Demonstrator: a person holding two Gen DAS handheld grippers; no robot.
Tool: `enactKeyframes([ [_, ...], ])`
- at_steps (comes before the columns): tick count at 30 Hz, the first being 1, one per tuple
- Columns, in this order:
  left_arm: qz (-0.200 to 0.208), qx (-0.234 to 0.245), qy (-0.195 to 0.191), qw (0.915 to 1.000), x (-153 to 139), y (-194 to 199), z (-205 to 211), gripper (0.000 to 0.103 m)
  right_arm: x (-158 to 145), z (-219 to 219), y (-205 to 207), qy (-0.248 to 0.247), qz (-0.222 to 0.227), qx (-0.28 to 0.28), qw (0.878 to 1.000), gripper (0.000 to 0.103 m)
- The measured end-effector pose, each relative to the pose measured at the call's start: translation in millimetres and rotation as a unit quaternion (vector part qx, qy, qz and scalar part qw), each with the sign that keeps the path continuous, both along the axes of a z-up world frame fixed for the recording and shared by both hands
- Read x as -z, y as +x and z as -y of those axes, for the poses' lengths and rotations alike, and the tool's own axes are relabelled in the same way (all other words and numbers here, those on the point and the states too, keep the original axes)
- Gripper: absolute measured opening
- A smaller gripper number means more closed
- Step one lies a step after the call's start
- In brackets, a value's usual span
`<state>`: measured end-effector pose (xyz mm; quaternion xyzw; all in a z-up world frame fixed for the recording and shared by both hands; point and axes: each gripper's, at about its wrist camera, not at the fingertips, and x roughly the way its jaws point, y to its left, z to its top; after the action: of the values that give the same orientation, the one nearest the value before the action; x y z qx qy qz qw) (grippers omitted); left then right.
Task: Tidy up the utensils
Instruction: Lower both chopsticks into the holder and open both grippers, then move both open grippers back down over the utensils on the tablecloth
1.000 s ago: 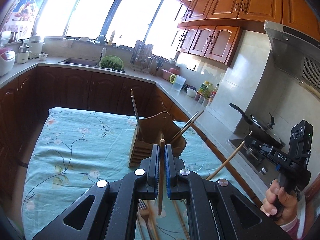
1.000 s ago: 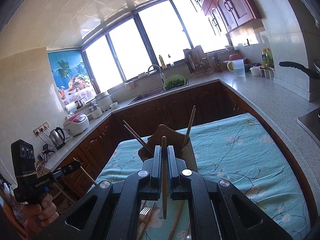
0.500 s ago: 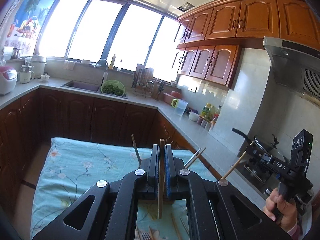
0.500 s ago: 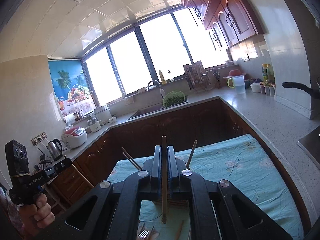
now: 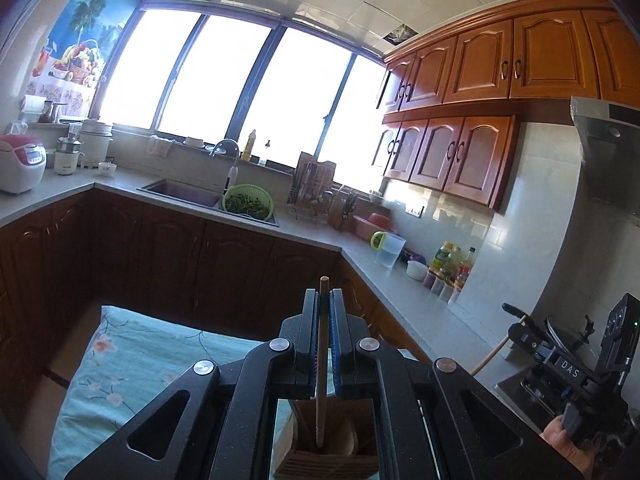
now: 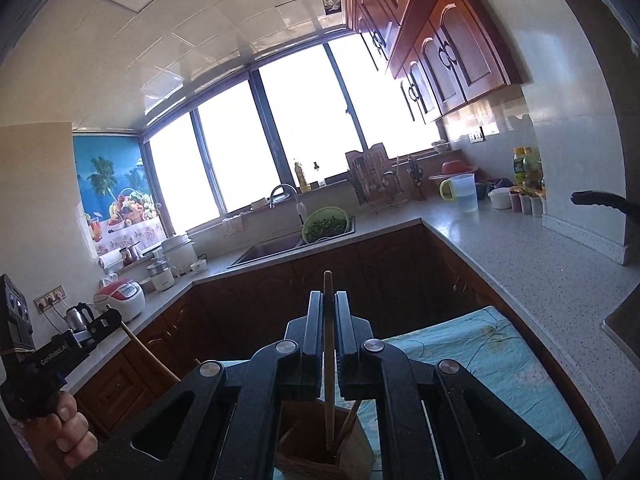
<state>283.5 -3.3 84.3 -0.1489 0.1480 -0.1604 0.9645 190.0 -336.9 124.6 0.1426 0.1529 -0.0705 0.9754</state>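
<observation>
A wooden chopstick is pinched upright between the closed jaws of the left gripper, its lower end hanging over the wooden utensil holder, which is mostly hidden behind the gripper body. Another chopstick is clamped likewise in the right gripper, its tip lost inside the holder on the floral tablecloth.

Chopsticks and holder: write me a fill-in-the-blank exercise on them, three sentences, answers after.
1. Each claw, left and right, is shut on one ____.
2. Below both claws stands a ____ utensil holder on the floral tablecloth.
3. The green colander of greens sits beside the ____.

Answers: chopstick; wooden; sink
</observation>
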Motion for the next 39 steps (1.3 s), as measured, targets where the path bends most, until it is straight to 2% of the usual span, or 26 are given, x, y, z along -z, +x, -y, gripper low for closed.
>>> enactKeyframes([
  [5,-0.026,-0.01,-0.013,0.9995,34,23,9,0.003,31,3,7,0.013,-0.013,0.008,1.0,0.005],
  [11,-0.058,-0.014,-0.007,0.9982,62,45,17,0.003,64,4,15,0.026,-0.04,0.01,0.999,0.005],
  [16,-0.068,-0.004,0.001,0.9977,64,57,22,0.004,79,1,22,0.031,-0.063,0.007,0.998,0.005],
  [28,-0.072,-0.003,0.018,0.9973,55,62,16,0.005,76,3,25,0.036,-0.072,0.009,0.997,0.006],
  [32,-0.081,0.002,0.014,0.9966,53,61,11,0.009,74,6,24,0.046,-0.072,0.009,0.996,0.013],
  [33,-0.082,0.004,0.012,0.9966,51,61,10,0.016,73,7,22,0.049,-0.07,0.01,0.996,0.016],
  [34,-0.08,0.0,0.011,0.9967,51,58,7,0.027,72,8,20,0.053,-0.066,0.008,0.996,0.028],
  [35,-0.079,-0.006,0.01,0.9968,49,54,4,0.034,70,9,17,0.058,-0.06,0.007,0.997,0.045],
  [36,-0.076,-0.013,0.007,0.997,49,49,1,0.051,68,9,13,0.061,-0.053,0.008,0.997,0.054],
  [37,-0.07,-0.018,0.002,0.9974,48,44,-2,0.06,65,9,9,0.062,-0.045,0.01,0.997,0.072],
  [38,-0.065,-0.023,0.001,0.9977,46,38,-4,0.062,62,8,4,0.06,-0.04,0.015,0.997,0.083],
  [39,-0.062,-0.025,0.003,0.9978,44,33,-6,0.063,59,7,0,0.059,-0.036,0.017,0.997,0.089],
])
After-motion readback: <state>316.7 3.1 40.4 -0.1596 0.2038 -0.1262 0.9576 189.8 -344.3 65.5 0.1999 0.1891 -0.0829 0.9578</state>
